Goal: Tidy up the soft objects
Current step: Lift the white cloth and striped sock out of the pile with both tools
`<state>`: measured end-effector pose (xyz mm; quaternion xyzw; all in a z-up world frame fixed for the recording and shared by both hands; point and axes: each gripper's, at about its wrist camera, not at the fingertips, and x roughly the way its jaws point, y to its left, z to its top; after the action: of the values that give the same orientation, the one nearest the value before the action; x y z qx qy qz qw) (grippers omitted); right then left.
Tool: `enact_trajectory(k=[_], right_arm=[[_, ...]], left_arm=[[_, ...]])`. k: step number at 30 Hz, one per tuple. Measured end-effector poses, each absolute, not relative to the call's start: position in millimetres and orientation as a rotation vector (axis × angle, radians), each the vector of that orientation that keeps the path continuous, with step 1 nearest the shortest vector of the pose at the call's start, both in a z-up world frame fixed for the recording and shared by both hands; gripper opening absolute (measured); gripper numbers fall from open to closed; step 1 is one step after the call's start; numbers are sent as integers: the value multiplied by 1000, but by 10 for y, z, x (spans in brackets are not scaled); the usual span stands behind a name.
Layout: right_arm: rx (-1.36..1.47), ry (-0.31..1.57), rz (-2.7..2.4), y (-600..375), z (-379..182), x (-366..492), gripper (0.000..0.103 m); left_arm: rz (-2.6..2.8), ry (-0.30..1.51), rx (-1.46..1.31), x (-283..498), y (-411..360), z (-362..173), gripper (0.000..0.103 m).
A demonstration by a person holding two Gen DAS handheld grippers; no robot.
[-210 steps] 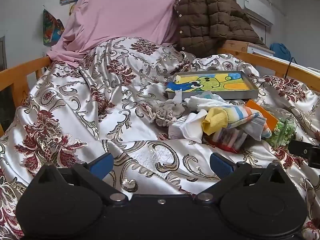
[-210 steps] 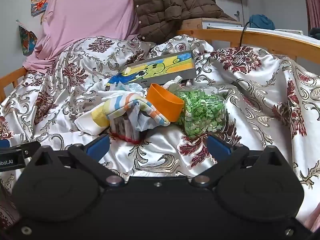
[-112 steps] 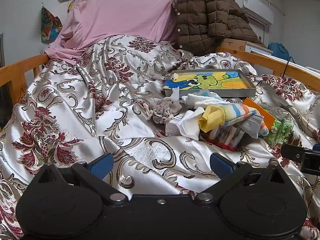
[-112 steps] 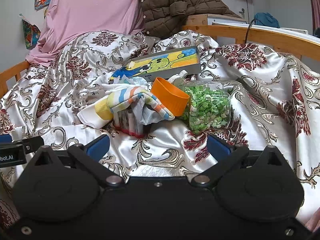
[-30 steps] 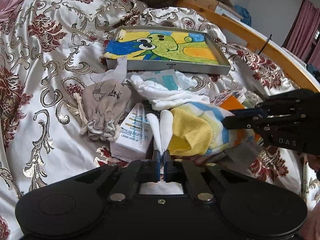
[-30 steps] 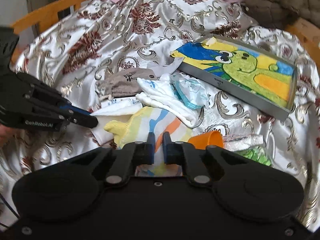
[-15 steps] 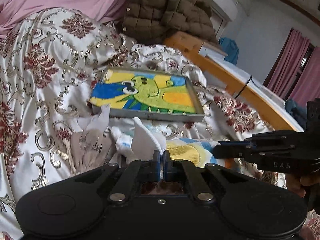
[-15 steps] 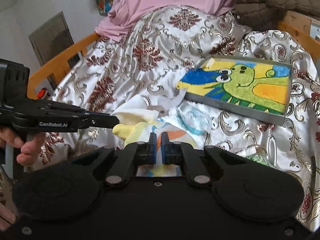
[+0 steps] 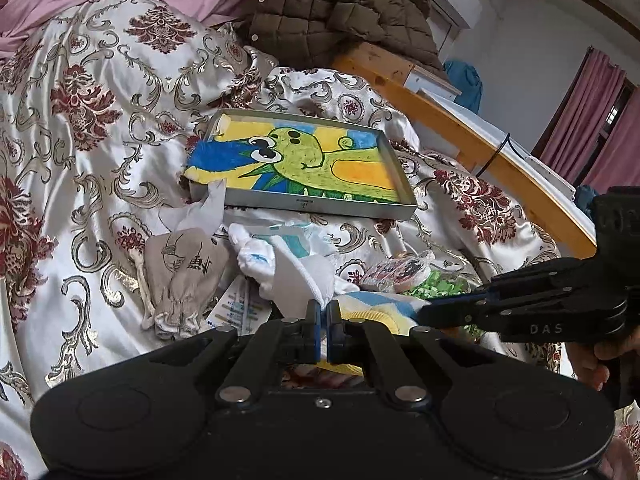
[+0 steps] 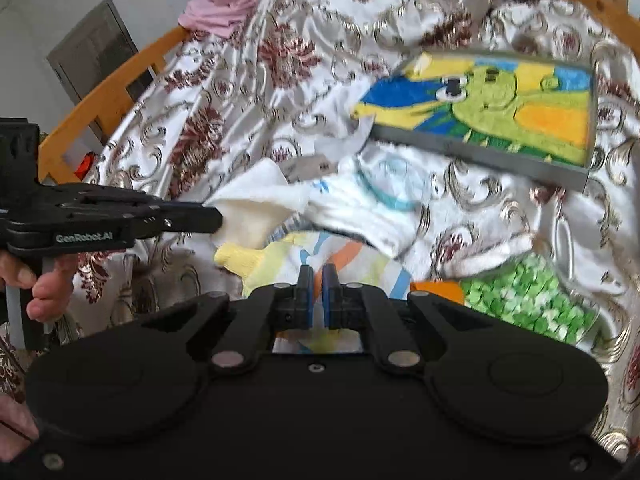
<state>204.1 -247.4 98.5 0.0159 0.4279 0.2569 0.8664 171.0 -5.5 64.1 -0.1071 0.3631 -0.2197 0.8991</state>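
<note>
A pile of soft things lies on the patterned bedspread. My left gripper [image 9: 323, 309] is shut on a white cloth [image 9: 298, 280] and holds its edge lifted; it also shows in the right wrist view [image 10: 256, 208], pinched by the left gripper [image 10: 214, 218]. My right gripper [image 10: 316, 280] is shut on a yellow and striped sock [image 10: 320, 258], whose yellow cuff shows in the left wrist view [image 9: 380, 314] beside the right gripper [image 9: 424, 314]. A white sock with blue marks [image 10: 368, 204] lies just beyond. A beige drawstring pouch [image 9: 184, 276] lies to the left.
A framed dinosaur picture [image 9: 304, 164] lies flat behind the pile. A jar of green bits [image 10: 532, 304] with an orange lid [image 10: 436, 290] lies on the right. A small printed box [image 9: 236, 306] sits under the cloths. Wooden bed rails [image 9: 460, 132] run along both sides.
Both grippers, shut on their cloths, have lifted slightly and pulled apart. The white cloth has come up clear of the striped sock. The right wrist view has tipped down toward the pile.
</note>
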Motion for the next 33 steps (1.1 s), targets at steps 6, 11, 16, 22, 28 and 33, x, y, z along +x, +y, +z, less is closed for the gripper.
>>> enact_trajectory(k=[6, 11, 16, 22, 28, 33], right_arm=[[-6, 953, 540, -2362, 824, 2068, 1], [-77, 946, 558, -2194, 687, 2062, 2], [-106, 917, 569, -2094, 712, 2014, 1], [-72, 840, 572, -2149, 1053, 1994, 0], [3, 873, 559, -2316, 1163, 2100, 0], [-11, 909, 544, -2369, 1005, 2066, 0]], left_arm=[[-453, 762, -224, 1709, -53, 613, 1], [-453, 775, -220, 1689, -53, 568, 1], [-441, 783, -224, 1685, -40, 540, 1], [-438, 751, -244, 1697, 6, 631, 1], [-443, 734, -255, 1702, -4, 674, 1], [-447, 749, -247, 1689, -12, 627, 1]])
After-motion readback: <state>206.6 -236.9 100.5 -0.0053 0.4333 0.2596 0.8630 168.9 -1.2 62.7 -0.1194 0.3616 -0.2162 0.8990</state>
